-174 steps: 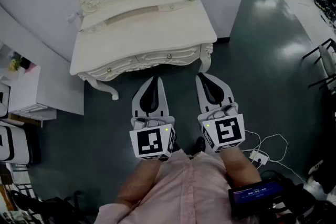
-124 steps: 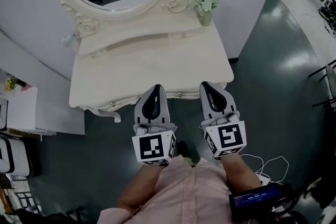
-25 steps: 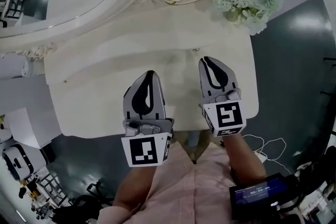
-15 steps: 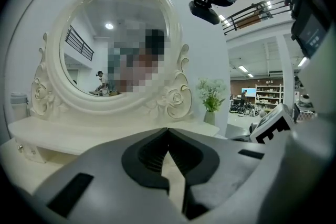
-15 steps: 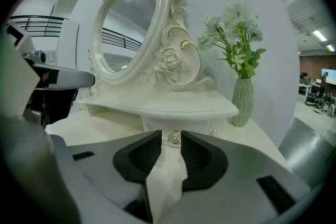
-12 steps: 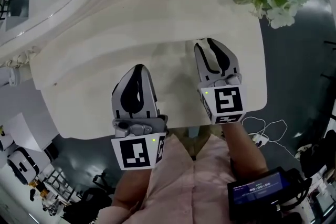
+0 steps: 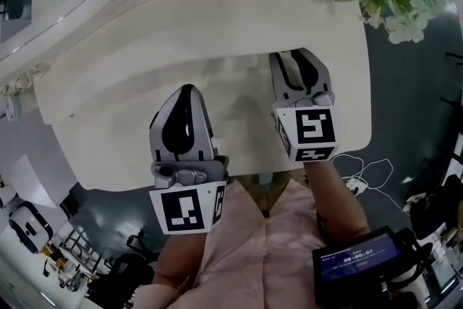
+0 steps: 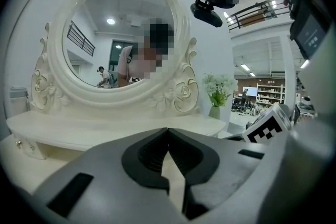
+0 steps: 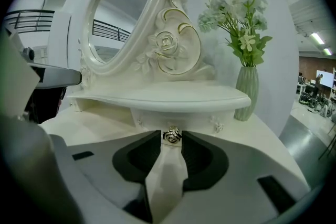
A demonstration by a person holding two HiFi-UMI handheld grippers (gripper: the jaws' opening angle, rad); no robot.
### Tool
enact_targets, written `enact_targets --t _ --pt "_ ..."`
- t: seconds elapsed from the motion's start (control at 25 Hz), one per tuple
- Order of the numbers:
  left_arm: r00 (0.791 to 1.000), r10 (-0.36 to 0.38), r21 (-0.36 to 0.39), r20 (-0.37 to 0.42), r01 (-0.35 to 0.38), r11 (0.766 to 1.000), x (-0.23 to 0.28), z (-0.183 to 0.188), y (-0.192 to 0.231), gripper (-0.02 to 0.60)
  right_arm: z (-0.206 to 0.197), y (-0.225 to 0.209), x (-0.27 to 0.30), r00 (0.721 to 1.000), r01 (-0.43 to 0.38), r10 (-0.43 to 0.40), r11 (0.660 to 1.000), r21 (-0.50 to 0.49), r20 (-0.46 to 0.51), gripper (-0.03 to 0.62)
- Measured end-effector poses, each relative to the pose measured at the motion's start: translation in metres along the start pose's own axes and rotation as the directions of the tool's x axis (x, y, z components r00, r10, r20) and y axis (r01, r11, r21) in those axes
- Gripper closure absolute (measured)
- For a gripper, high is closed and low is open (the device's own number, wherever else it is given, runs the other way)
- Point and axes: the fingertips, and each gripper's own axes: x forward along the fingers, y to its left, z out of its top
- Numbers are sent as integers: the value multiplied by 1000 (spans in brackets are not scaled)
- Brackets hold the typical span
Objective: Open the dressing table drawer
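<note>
Right gripper view: right gripper (image 9: 171, 138) jaws have just been opening, drawer knob (image 9: 171, 135) between the tips, unclamped. Drawer (image 9: 176, 119) still shut. Left gripper (image 8: 168, 131) closed, empty.

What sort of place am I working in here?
Probably a lab or workshop hall with a staged bedroom corner: an ornate white dressing table with an oval mirror and a vase of flowers stands on a glossy dark floor, with shelving racks beyond.
</note>
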Motion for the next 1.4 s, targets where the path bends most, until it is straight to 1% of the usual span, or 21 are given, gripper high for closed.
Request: enact_targets --t 0.28,0.8,1.4 --pt "1000 4 -3 -4 -4 1000 -3 -2 2 560 0 -5 3 1000 30 -30 999 30 -2 484" --pt "1000 13 4 4 -13 1000 -6 2 3 560 -2 -3 -2 1000 27 -27 999 33 3 490" --pt "1000 4 13 18 -4 1000 -8 6 -4 560 -6 -2 -7 1000 22 -22 999 35 13 490"
